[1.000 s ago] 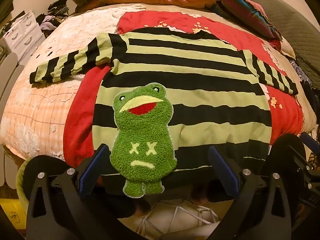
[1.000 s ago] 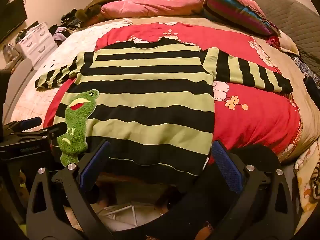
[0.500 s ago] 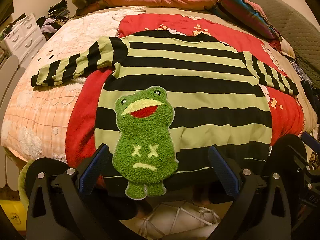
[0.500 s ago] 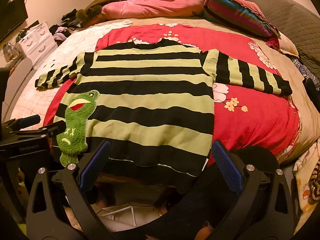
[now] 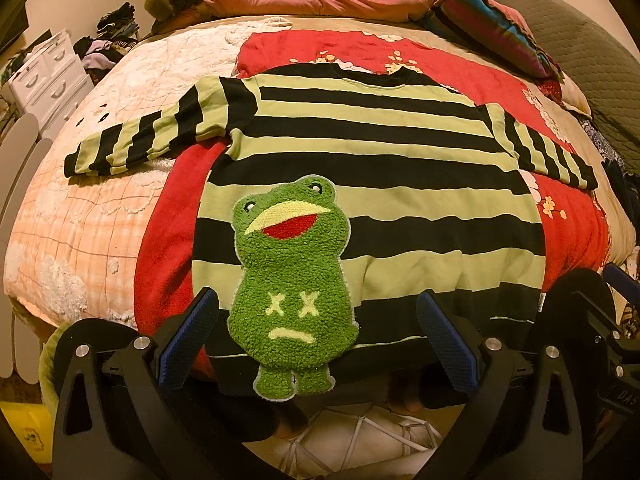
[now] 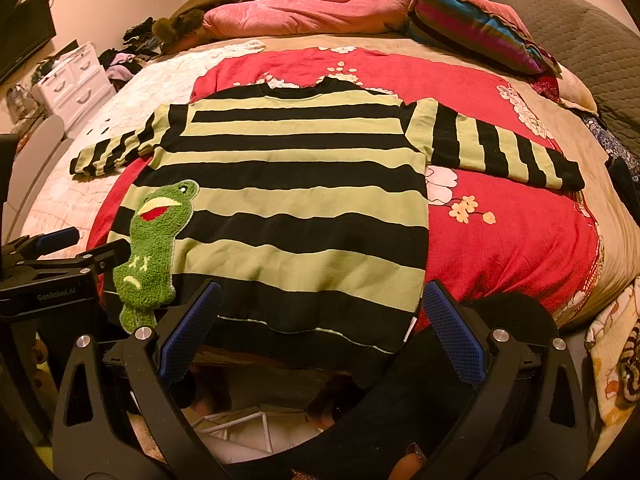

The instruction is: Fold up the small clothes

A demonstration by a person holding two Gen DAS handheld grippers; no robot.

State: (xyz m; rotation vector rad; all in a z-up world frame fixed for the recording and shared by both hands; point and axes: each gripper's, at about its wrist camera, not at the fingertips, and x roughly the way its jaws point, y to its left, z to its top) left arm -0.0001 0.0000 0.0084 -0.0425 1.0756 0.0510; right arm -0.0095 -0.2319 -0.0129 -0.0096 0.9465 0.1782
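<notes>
Wide bed [image 6: 616,224] under layered covers: red floral blanket [image 6: 512,248] in the middle, pale quilt [image 5: 80,224] along one side, pink duvet [image 6: 304,12] and striped pillow [image 6: 472,28] heaped at the far end. White drawer unit [image 6: 76,80] beside the bed, with a clothes pile [image 6: 128,60] just past it.

Spread flat and face up on the red blanket, green-and-black striped sweater [image 6: 296,200], both sleeves stretched out sideways, hem draped over the near edge of the bed. Collar at the far side. Fuzzy green frog patch [image 5: 292,280] sewn low on the front, feet hanging past the hem.

Left gripper [image 5: 316,340] low at the hem, jaws wide apart either side of the frog patch, holding nothing. Right gripper [image 6: 320,336] likewise at the hem toward the other corner, jaws spread wide, empty.
</notes>
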